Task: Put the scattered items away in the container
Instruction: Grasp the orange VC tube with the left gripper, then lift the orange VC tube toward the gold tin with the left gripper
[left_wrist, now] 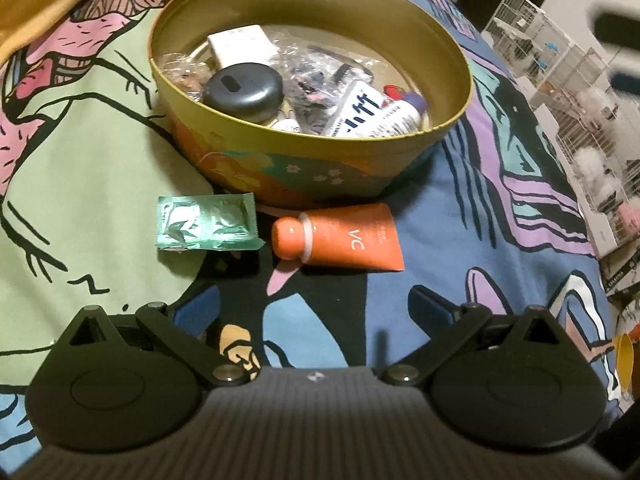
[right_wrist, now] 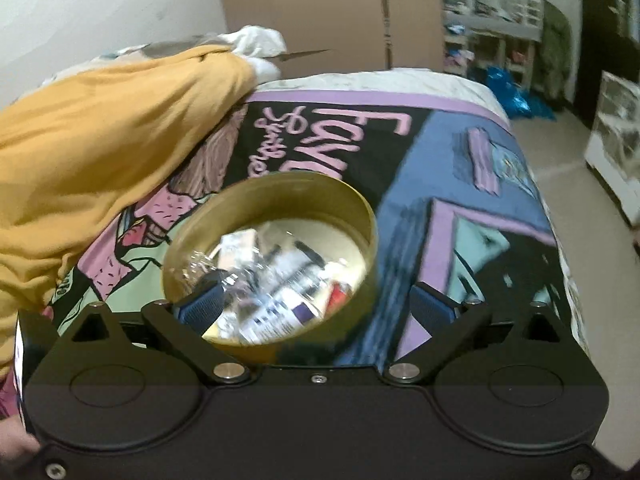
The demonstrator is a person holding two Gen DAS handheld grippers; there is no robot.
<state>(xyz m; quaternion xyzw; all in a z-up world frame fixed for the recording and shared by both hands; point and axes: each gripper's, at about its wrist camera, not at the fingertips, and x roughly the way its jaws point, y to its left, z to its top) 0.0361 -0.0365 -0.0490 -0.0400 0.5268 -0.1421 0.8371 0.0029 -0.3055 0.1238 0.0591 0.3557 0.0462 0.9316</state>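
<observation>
On the left, a mustard-yellow garment [right_wrist: 100,152] lies heaped on the bed, over the edge of the cartoon-print blanket [left_wrist: 80,160]; only the right wrist view shows how large the heap is, along with the wall and a cardboard box [right_wrist: 332,12] behind it. The left claw [left_wrist: 314,312] hangs over the blanket with its blue-padded fingers [left_wrist: 198,312] spread wide and nothing between them. Just ahead of it, and seen only from this side, lie two stray items: a green foil sachet [left_wrist: 208,222] to the left and an orange tube [left_wrist: 340,240] marked VC to the right, both on the blanket just beside the near wall of the round tin [left_wrist: 320,168], the tube almost touching it. The tin, gold inside and painted outside, already holds a dark round case [left_wrist: 242,90], a white box [left_wrist: 240,44], crinkled clear wrappers and a small white printed tube [left_wrist: 372,114].

The right claw [right_wrist: 316,308] hovers above the near rim of the same tin [right_wrist: 276,188], released, fingers [right_wrist: 202,304] wide apart and empty; its left finger overlaps the opening, its right one sits outside over the blanket. From here the contents are smeared by blur, and the sachet and orange tube are out of sight. Far right, the left wrist view catches white wire cages [left_wrist: 560,92]; the right wrist view shows bare floor [right_wrist: 560,152] and cluttered shelves [right_wrist: 496,28].
</observation>
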